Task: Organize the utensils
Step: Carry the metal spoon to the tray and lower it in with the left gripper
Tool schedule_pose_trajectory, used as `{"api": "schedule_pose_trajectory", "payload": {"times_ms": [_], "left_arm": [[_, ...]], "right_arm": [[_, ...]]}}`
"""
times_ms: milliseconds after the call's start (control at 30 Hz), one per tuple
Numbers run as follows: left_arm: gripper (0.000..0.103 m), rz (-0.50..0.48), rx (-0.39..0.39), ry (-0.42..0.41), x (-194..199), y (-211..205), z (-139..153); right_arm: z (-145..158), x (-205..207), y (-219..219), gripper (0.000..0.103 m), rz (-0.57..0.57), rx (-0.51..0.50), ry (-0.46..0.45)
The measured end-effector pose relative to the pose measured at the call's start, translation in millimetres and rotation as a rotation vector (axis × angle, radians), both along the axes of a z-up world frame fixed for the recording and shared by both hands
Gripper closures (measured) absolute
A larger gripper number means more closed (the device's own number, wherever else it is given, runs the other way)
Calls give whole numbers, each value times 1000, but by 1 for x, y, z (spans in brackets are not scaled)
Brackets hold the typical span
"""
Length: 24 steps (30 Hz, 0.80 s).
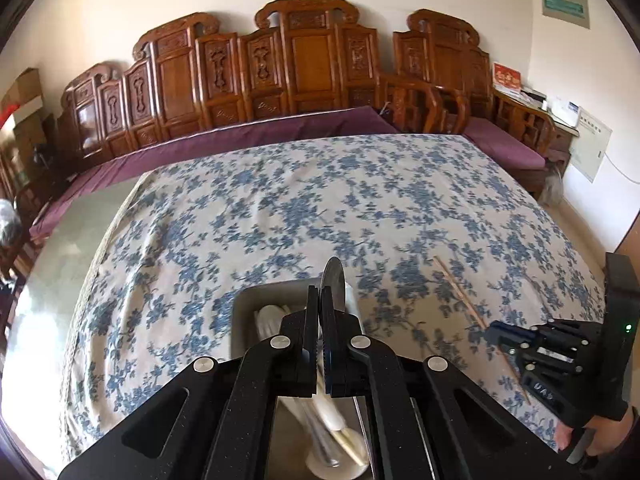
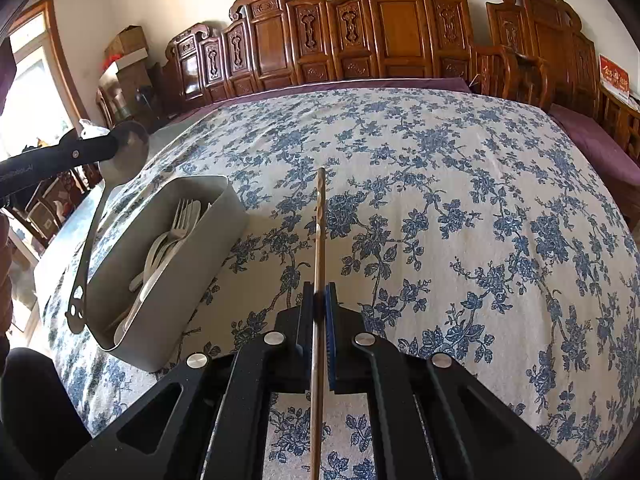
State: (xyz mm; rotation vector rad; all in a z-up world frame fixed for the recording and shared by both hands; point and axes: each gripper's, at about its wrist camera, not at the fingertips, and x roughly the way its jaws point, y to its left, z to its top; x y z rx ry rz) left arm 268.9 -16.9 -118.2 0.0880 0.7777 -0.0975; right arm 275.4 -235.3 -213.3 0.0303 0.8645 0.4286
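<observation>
My left gripper (image 1: pixel 320 292) is shut on a metal spoon (image 1: pixel 334 280), holding it over the grey utensil box (image 1: pixel 256 300). In the right wrist view the spoon (image 2: pixel 90 240) hangs with its handle down over the box (image 2: pixel 160 320), which holds forks and white spoons (image 2: pixel 176 224). My right gripper (image 2: pixel 320 296) is shut on a wooden chopstick (image 2: pixel 319 216) that points forward, just above the floral tablecloth. In the left wrist view the right gripper (image 1: pixel 496 334) and its chopstick (image 1: pixel 460 292) are at the right.
The table carries a blue floral cloth (image 2: pixel 460 208). Carved wooden benches with purple cushions (image 1: pixel 280 128) run along the far side. Boxes (image 2: pixel 128 52) stand by a window at the left.
</observation>
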Motion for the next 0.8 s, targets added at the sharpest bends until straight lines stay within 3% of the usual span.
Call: {"api": "schedule_pose_trajectory", "payload": {"times_ms": [367,800], "left_arm": [[102,58,37,16,8,36,-22],[102,69,51,60,19,50,-63]], "right_arm": [[-3,-1,10,97,25,-11,3],[-1,-3,20,96,57,-15,-5]]}}
